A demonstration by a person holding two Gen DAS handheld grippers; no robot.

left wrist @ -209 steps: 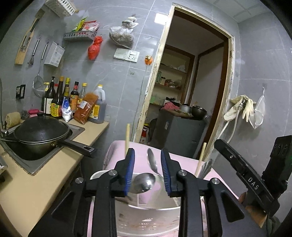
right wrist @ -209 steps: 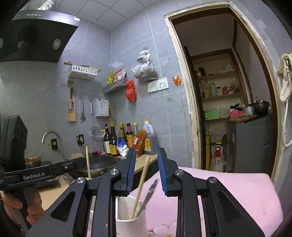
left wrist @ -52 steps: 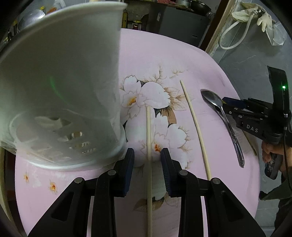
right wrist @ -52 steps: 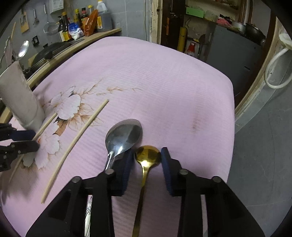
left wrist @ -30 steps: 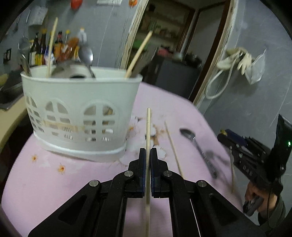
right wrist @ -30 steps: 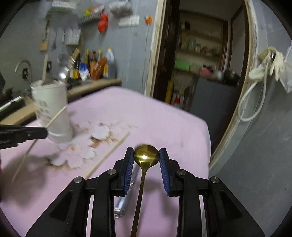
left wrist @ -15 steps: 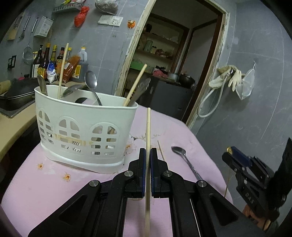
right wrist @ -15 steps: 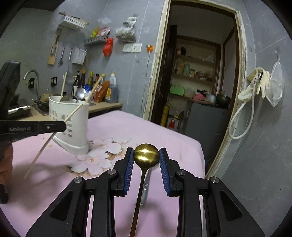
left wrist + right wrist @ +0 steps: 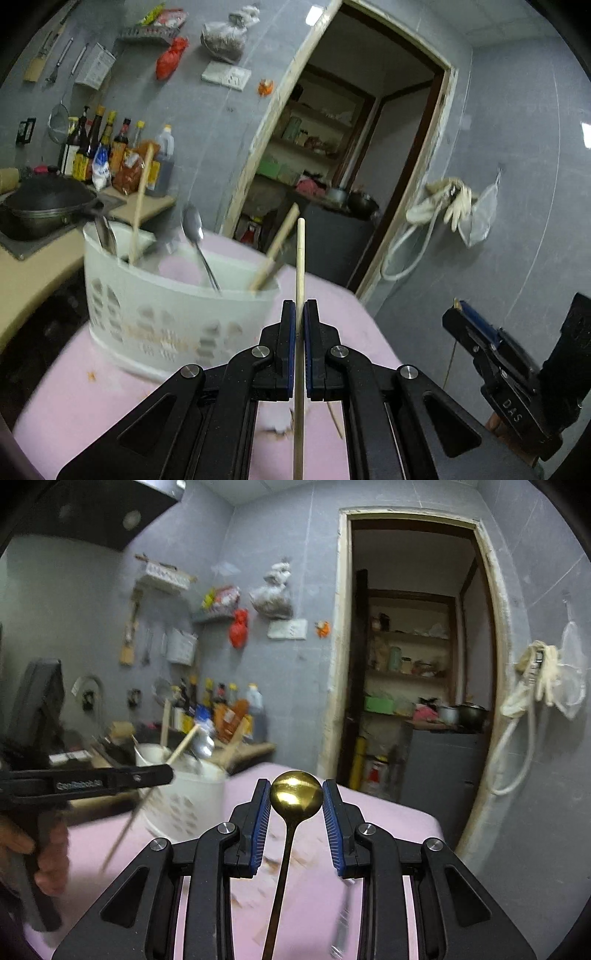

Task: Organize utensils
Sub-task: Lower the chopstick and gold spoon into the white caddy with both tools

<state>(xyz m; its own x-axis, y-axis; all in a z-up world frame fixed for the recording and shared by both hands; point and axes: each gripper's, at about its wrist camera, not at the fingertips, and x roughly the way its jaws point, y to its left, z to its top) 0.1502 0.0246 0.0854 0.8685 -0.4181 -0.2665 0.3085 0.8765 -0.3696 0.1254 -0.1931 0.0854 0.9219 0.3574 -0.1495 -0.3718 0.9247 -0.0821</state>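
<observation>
The left gripper (image 9: 300,325), raised just right of the white utensil basket (image 9: 173,306), clamps a wooden chopstick (image 9: 300,266) upright. The right gripper (image 9: 295,812), level above the pink worktop (image 9: 388,819) right of the basket, pinches a gold spoon (image 9: 295,794) bowl-up.

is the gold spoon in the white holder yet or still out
Out. The gold metal spoon is clamped by its bowl in the right gripper, above the pink cloth, well apart from the white slotted plastic utensil holder.
</observation>
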